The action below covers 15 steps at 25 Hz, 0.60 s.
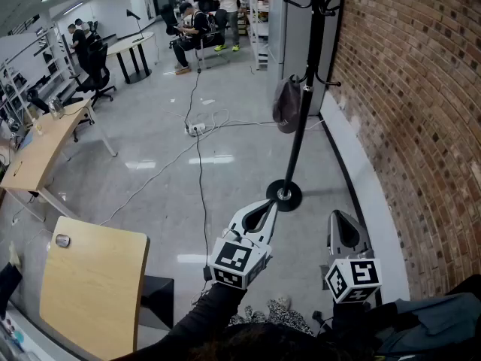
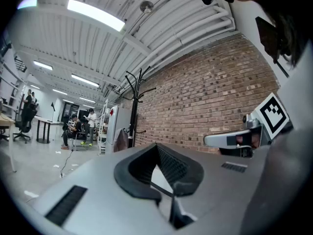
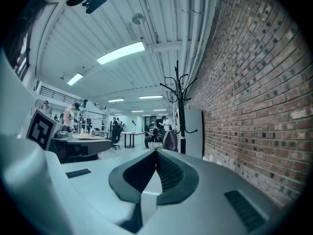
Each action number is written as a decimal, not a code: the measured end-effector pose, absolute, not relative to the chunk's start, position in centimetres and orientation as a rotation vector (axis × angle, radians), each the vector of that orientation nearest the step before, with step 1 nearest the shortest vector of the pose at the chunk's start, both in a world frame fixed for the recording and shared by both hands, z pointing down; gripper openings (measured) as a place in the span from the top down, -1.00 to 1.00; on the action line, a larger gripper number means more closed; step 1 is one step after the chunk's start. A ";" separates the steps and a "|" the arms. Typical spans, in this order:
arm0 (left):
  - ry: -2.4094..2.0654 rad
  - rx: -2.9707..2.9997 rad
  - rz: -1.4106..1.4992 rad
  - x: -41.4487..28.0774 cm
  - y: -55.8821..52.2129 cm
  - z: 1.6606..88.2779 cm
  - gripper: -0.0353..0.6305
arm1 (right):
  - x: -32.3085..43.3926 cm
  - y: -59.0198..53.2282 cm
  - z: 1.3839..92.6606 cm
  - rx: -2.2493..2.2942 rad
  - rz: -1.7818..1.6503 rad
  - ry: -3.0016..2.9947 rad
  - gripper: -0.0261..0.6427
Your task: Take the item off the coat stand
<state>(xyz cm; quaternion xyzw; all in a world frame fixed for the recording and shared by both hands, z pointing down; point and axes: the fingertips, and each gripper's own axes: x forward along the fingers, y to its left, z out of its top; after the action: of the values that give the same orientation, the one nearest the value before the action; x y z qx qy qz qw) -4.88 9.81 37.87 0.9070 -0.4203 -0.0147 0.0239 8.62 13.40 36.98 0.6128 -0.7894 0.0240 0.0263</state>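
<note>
Left gripper (image 1: pixel 268 206) and right gripper (image 1: pixel 337 218) are held level, fingers pressed together and empty, well short of the coat stand (image 1: pixel 304 126) by the brick wall (image 1: pixel 406 89). The gray item (image 1: pixel 287 105), seemingly a cap, hangs from a lower hook (image 1: pixel 306 88). Approach, grasp and lift-off all appear left to do.

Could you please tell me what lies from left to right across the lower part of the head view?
Tabletop → left gripper → right gripper → brick wall.
</note>
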 end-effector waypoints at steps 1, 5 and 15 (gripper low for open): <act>-1.300 2.802 -0.042 -4.8 9.4 38.1 0.87 | 8.6 13.1 37.1 1.885 0.078 -2.442 0.92; -1.295 2.782 -0.022 -4.1 7.8 39.1 0.87 | 9.3 11.4 37.7 1.866 0.097 -2.451 0.92; -1.351 2.762 -0.001 -1.8 0.5 39.6 0.87 | 13.1 3.3 37.7 1.871 0.096 -2.481 0.92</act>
<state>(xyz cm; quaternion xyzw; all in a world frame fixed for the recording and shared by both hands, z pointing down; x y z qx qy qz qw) -1.85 0.53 39.63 0.8978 -0.4392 -0.0003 0.0332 13.08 3.29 37.73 0.6017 -0.7980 0.0308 0.0165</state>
